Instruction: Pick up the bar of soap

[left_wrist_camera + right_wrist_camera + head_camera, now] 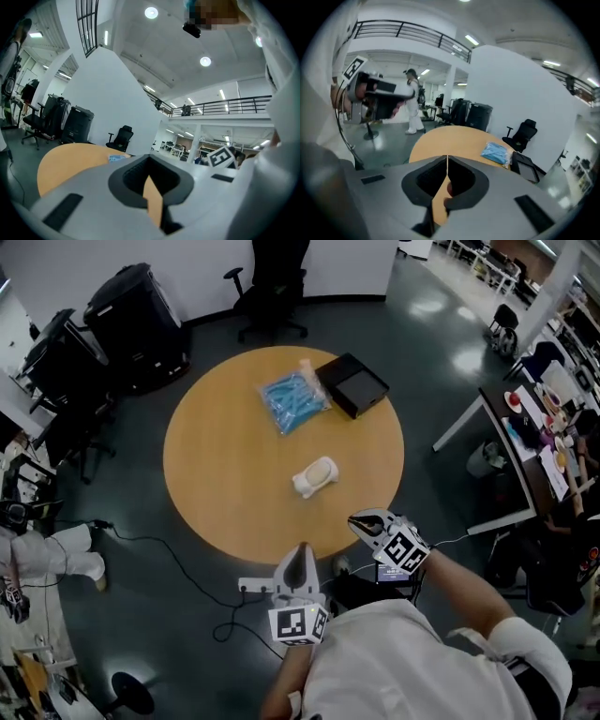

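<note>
The bar of soap lies untouched near the middle of the round surface, so the pickup has not begun. The left tongs and right tongs are pressed together and empty at the near edge, well apart from the soap. The reach, grasp and lift are all left to do.

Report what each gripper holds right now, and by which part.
Nothing is held. The left gripper and the right gripper are both shut and empty; the bar of soap lies untouched on the table.
</note>
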